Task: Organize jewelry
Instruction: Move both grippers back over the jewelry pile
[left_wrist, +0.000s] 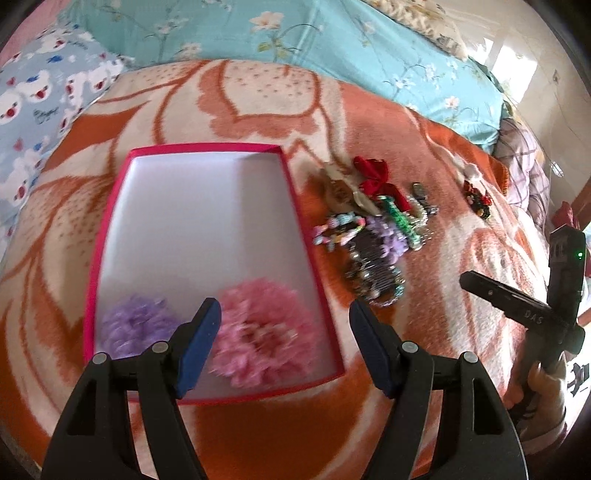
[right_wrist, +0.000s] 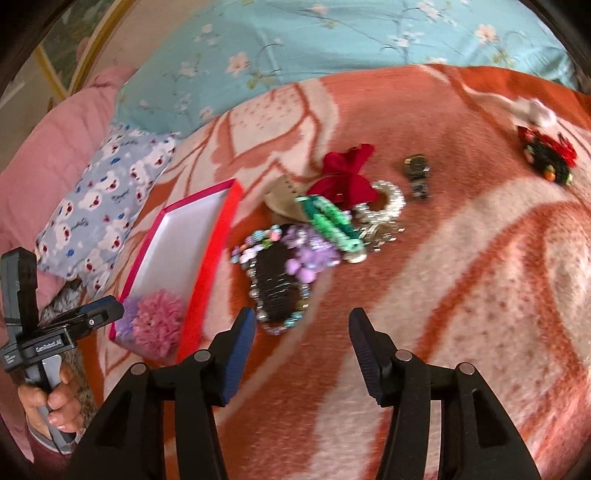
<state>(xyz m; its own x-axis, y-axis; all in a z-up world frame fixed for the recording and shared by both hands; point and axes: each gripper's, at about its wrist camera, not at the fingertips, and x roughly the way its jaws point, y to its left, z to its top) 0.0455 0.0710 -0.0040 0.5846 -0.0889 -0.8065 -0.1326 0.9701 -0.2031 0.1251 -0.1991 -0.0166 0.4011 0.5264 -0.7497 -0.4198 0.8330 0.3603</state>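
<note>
A red-rimmed box (left_wrist: 295, 206) with a white floor lies on the blanket; it also shows in the right wrist view (right_wrist: 218, 236). Inside at its near end lie a pink flower (left_wrist: 262, 336) and a purple flower (left_wrist: 136, 325). My left gripper (left_wrist: 284, 339) is open and empty above the box's near end. A pile of jewelry lies right of the box: a black beaded comb (right_wrist: 275, 291), purple beads (right_wrist: 310, 254), a green bracelet (right_wrist: 332, 221), a red bow (right_wrist: 345, 177), pearls (right_wrist: 388, 203). My right gripper (right_wrist: 301, 347) is open and empty, just short of the comb.
A small watch (right_wrist: 417, 177) and a dark red-and-black hair piece (right_wrist: 550, 158) lie apart on the orange blanket (right_wrist: 461, 295). A blue patterned pillow (right_wrist: 103, 206) and a teal floral quilt (right_wrist: 332, 44) border the far side.
</note>
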